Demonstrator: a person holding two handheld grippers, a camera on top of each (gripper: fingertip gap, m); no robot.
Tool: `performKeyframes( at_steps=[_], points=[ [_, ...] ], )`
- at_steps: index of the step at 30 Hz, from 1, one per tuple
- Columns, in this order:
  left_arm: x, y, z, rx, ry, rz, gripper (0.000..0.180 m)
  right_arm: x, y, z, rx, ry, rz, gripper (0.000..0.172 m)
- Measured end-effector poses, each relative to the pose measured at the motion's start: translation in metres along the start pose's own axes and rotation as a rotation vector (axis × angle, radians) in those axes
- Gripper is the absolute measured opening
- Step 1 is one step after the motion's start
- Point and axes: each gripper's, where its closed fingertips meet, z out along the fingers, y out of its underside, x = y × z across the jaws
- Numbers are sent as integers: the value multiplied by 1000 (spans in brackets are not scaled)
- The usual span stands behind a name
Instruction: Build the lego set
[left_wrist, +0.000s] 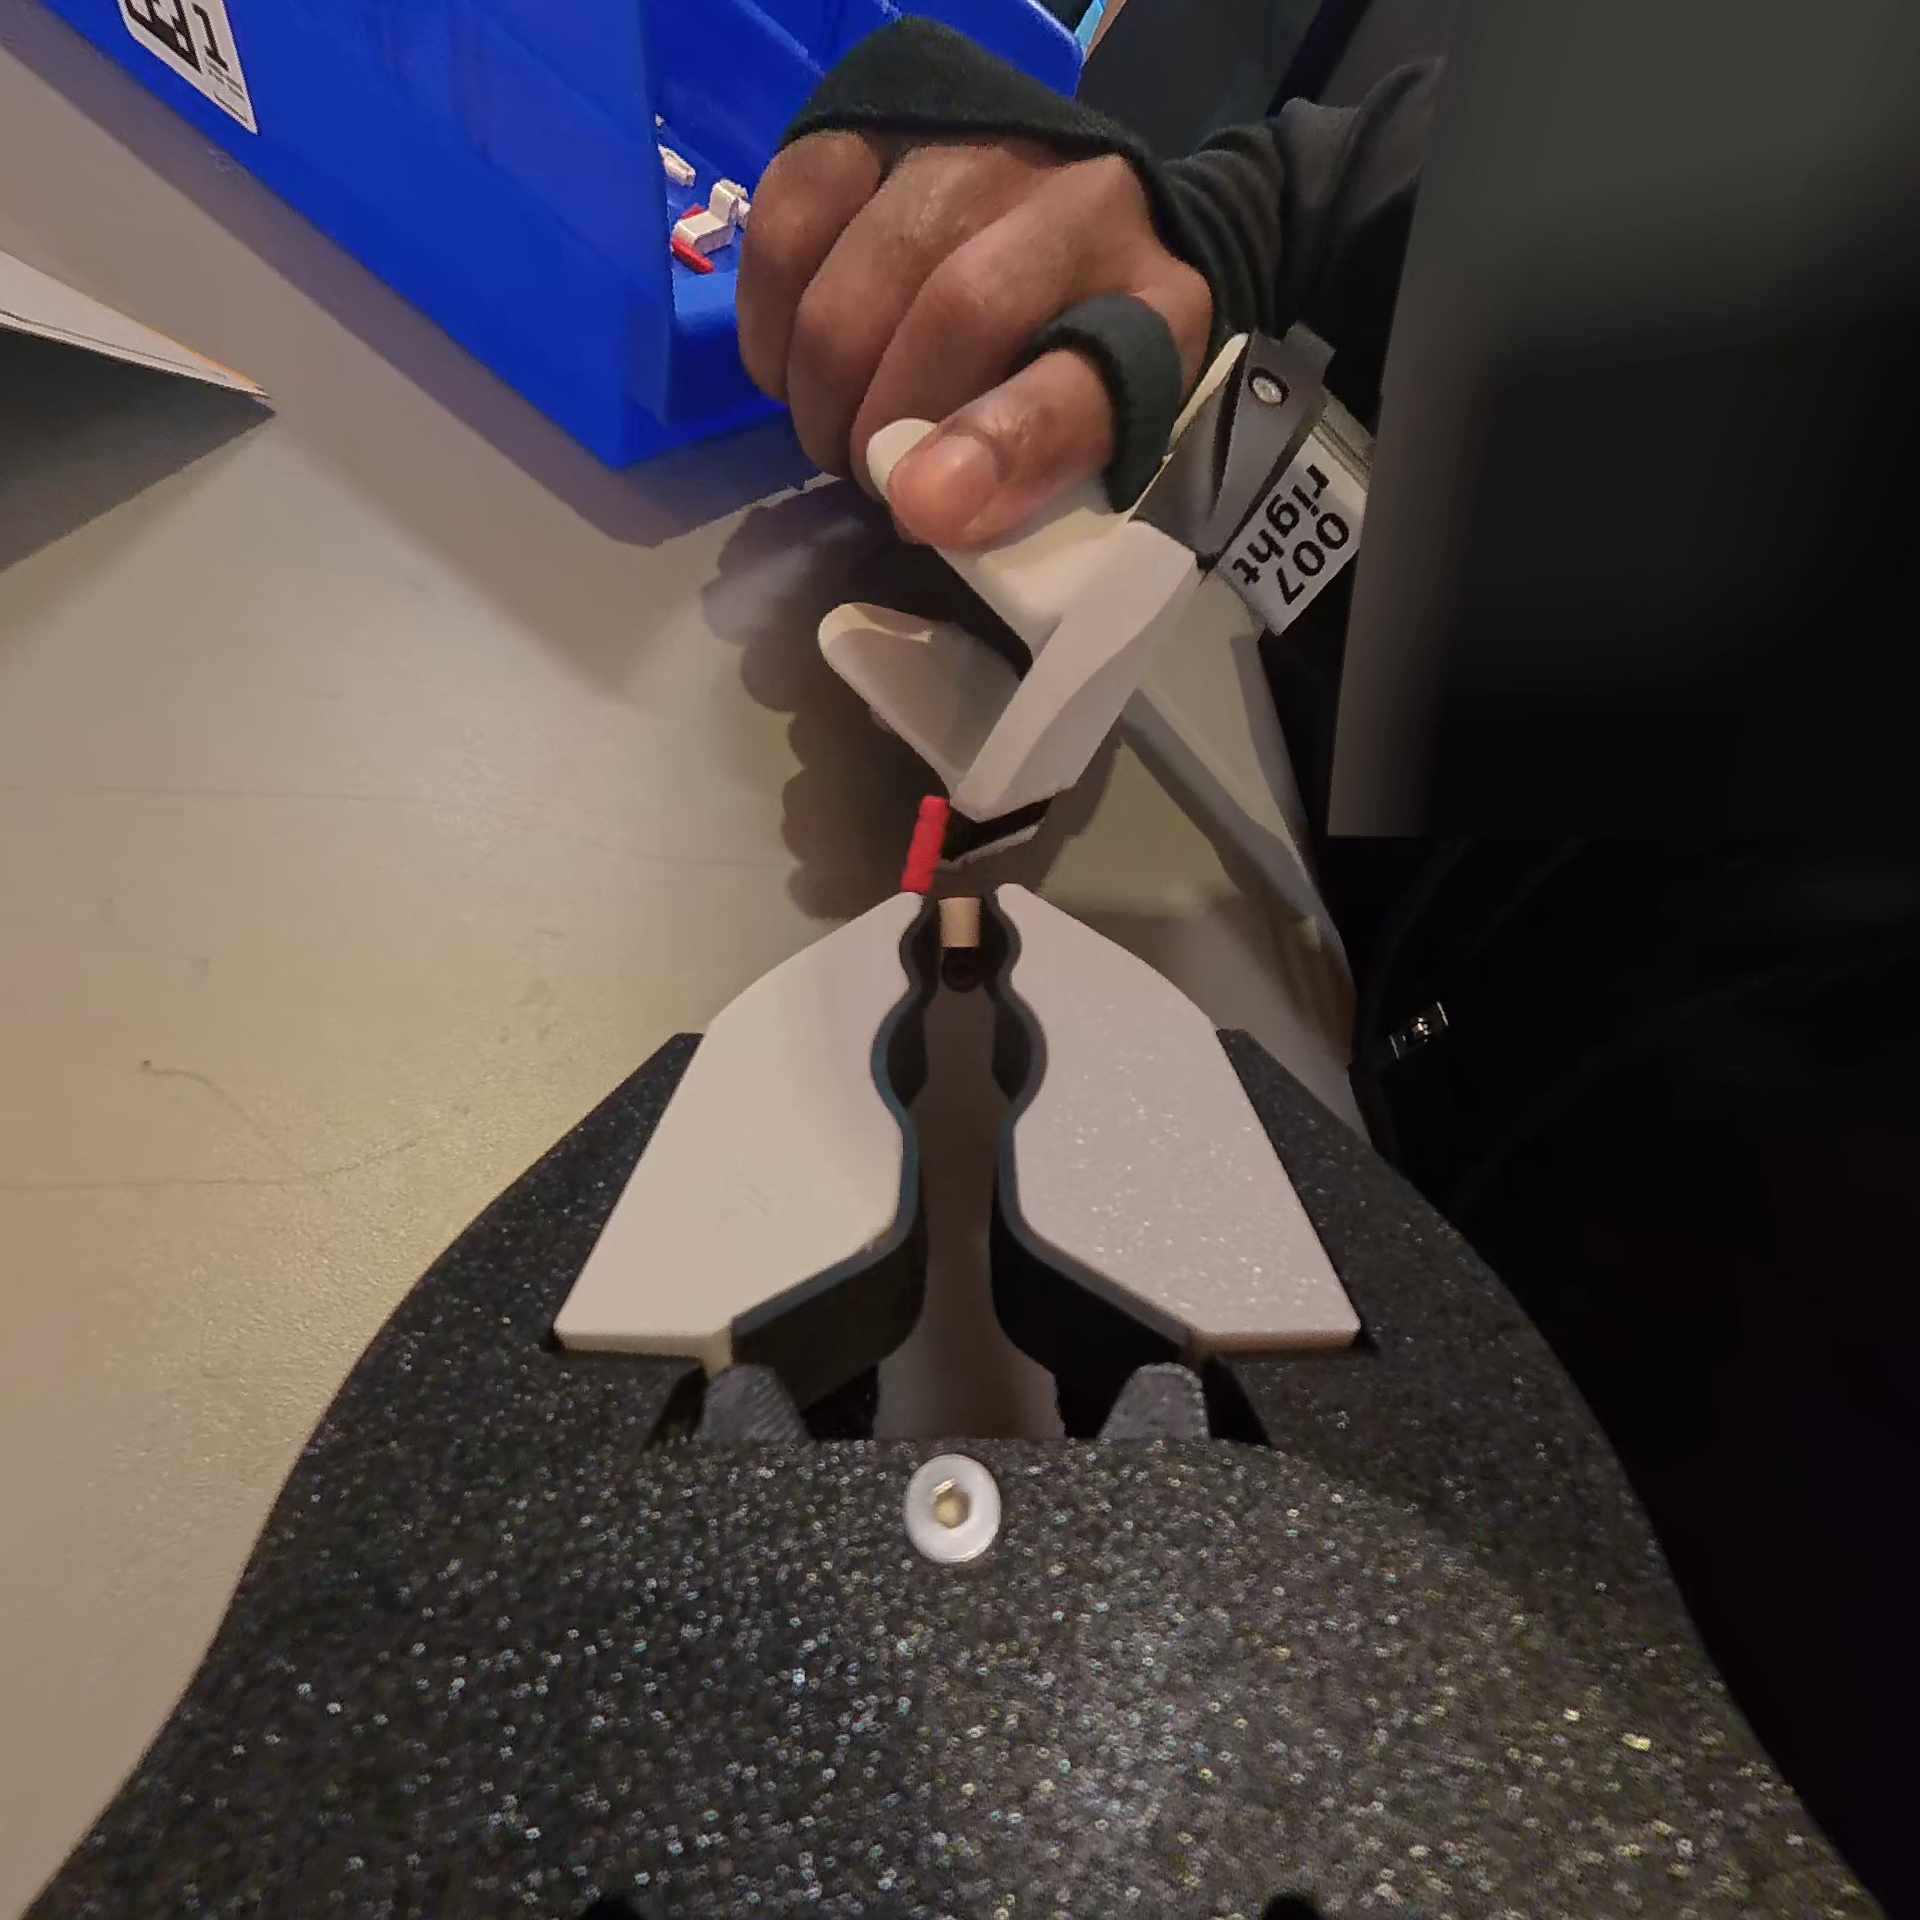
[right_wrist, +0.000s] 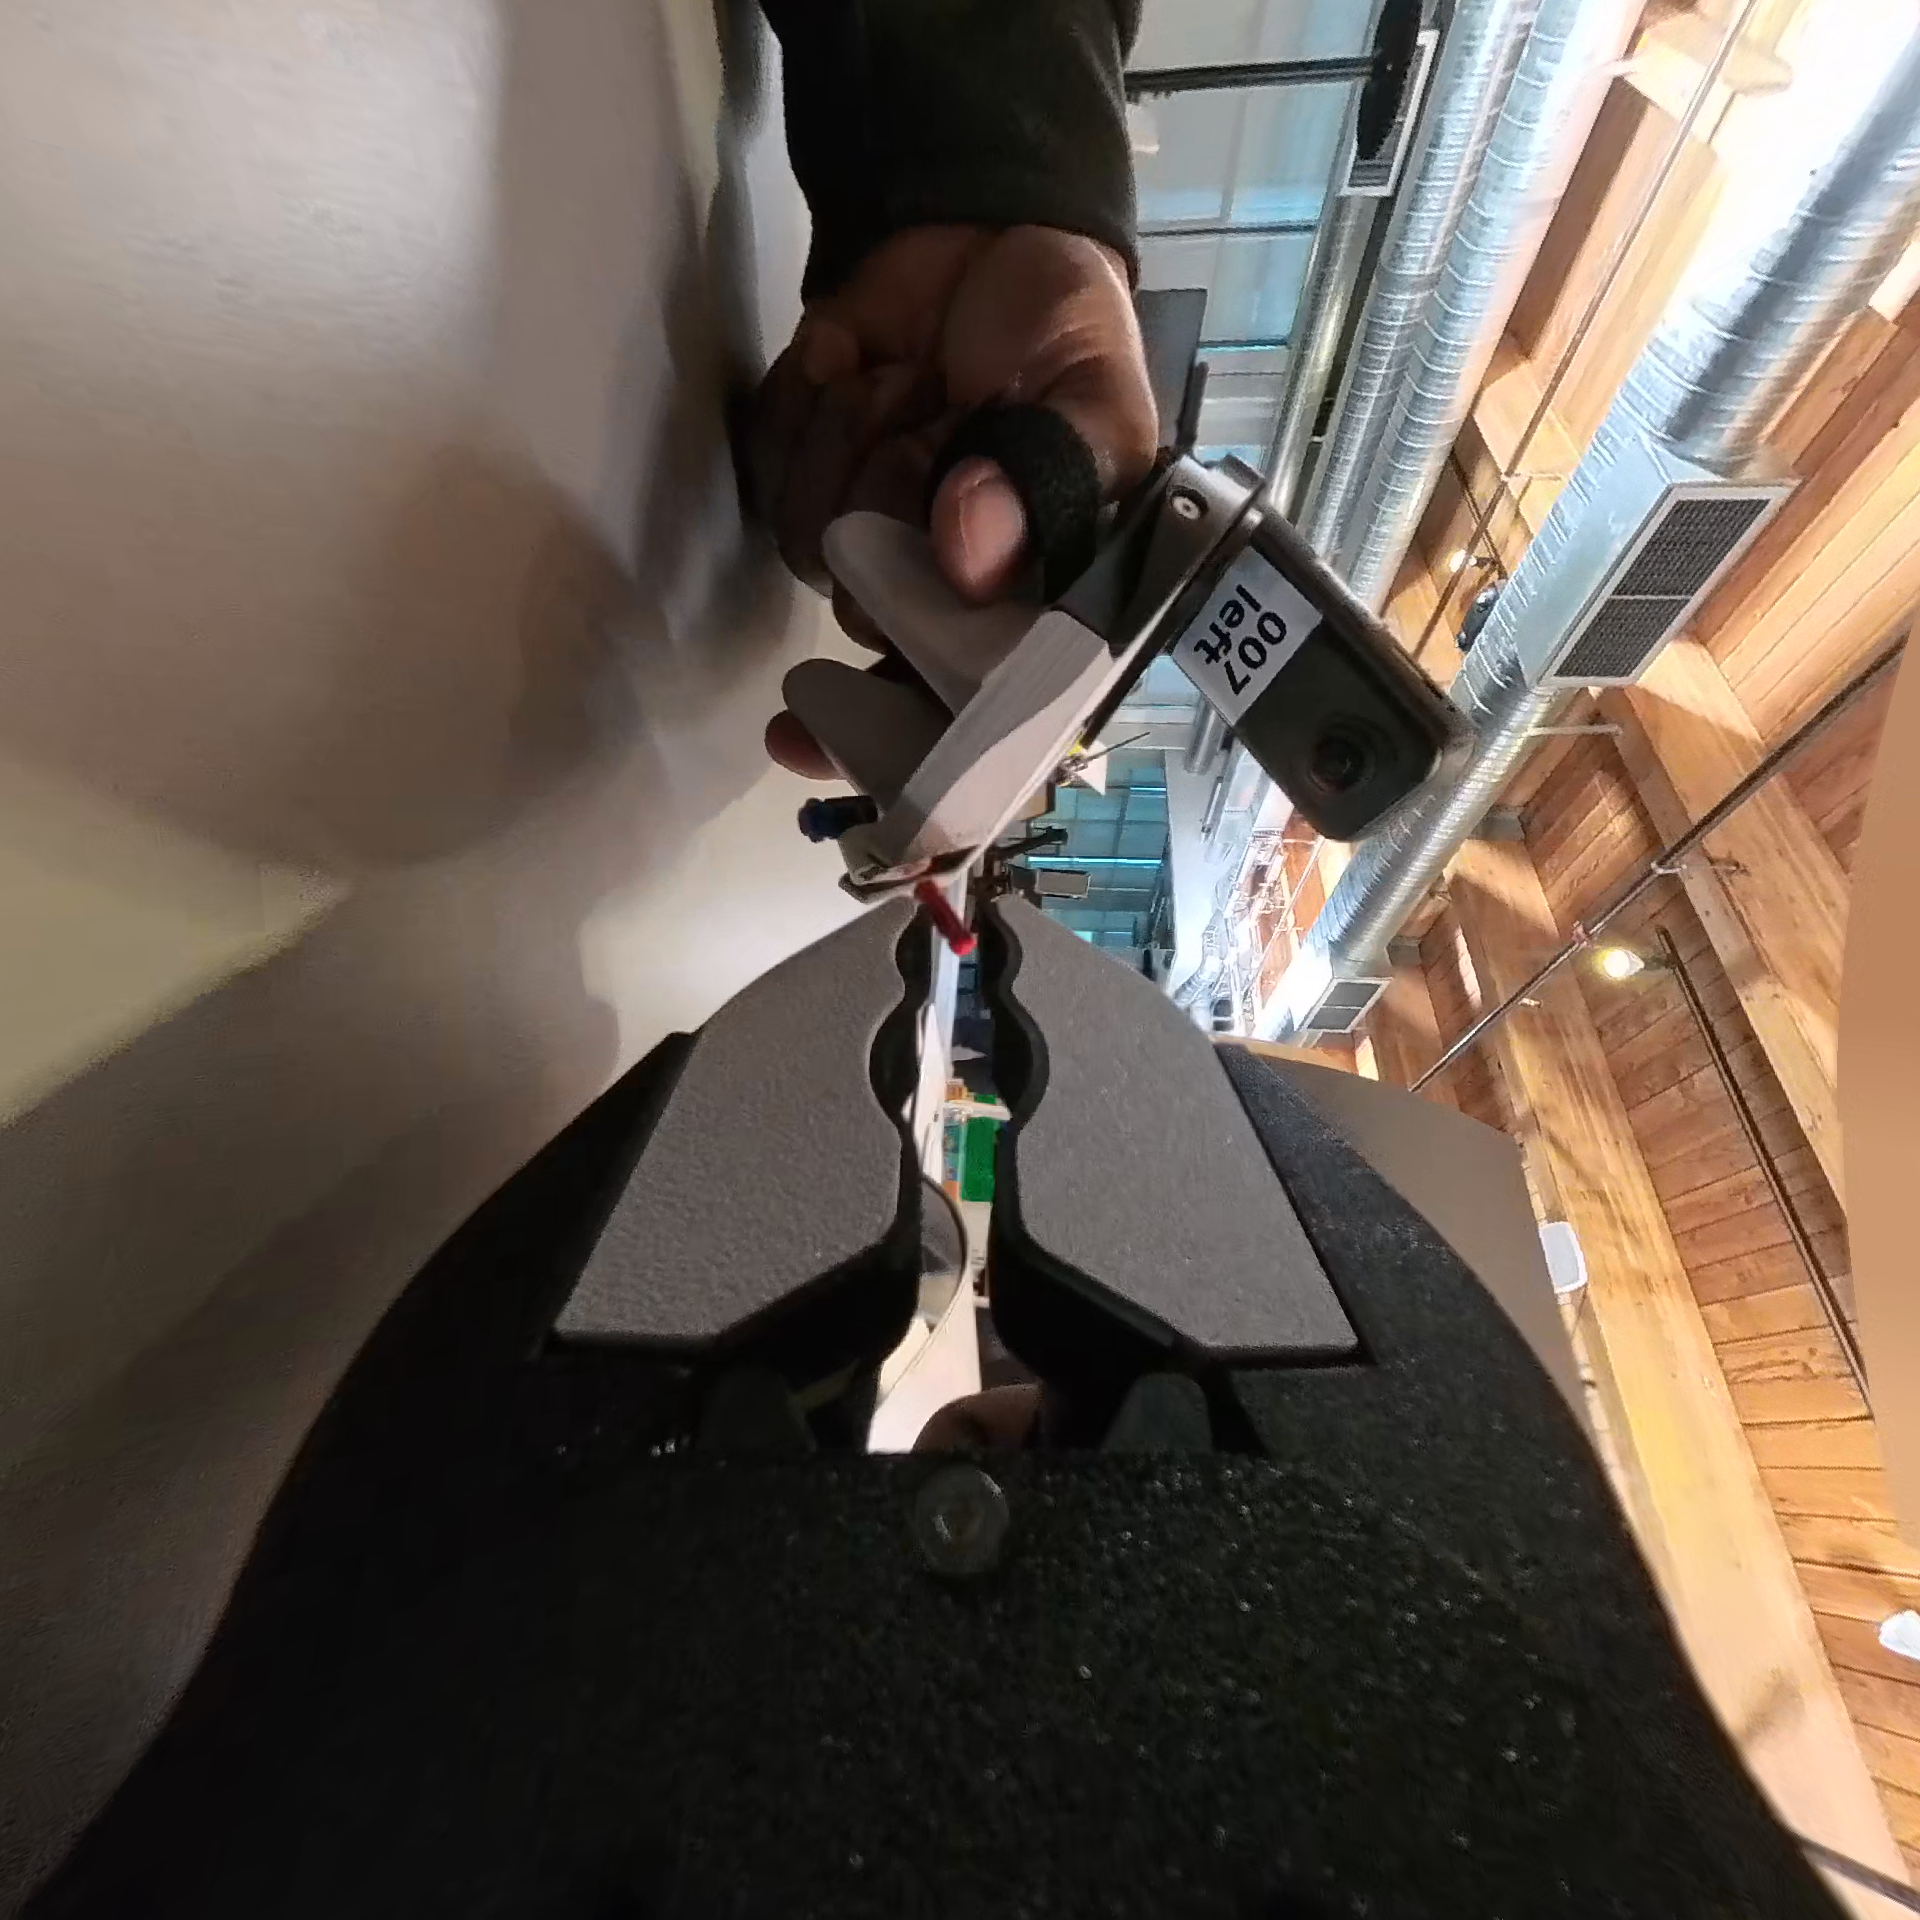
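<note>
Table (left_wrist: 312, 831): beige top, fills the left wrist view from 7 to 11 o'clock. Blue bin (left_wrist: 468, 208) stands on it at 11 o'clock; small white and red parts (left_wrist: 707, 223) lie in its open front.

Person's hand (left_wrist: 935, 312), at 12 o'clock, dark sleeve and finger strap, grips the right gripper (left_wrist: 982, 831), which comes down from 1 o'clock to meet the left gripper's tips.

Left gripper (left_wrist: 958, 914): tongs narrow, closed on a small tan tube (left_wrist: 958, 925) set upright between the tips; both pads appear to press on it.

Right gripper, own view (right_wrist: 951, 930): tongs narrow, a red pin (right_wrist: 945, 920) between the tips, slanting from 11 to 5 o'clock. In the left wrist view the same red pin (left_wrist: 923, 844) stands near upright at the right gripper's tips, just above the tube at 11 o'clock; contact with the tube: cannot tell.

In the right wrist view the other hand (right_wrist: 956, 416) holds the left gripper at 12 o'clock; a small blue part (right_wrist: 821, 816) shows beside its tips. Background at 3 o'clock: wood wall (right_wrist: 1714, 1039), metal ducts (right_wrist: 1455, 312).
</note>
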Motion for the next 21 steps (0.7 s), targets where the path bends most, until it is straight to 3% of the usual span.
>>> performKeyframes(
  at_steps=[11, 16, 21],
  points=[
    [-5, 0, -2, 5, -39, -4, 7, -4, 7, 1, -42, -68, 141, 6],
    [-11, -3, -6, 31, -68, -22, 7, -1, 34, 2, -247, -121, 529, 10],
    [-12, -4, -7, 39, -79, -23, 7, -5, 84, 0, -505, -95, 972, 20]
  ],
)
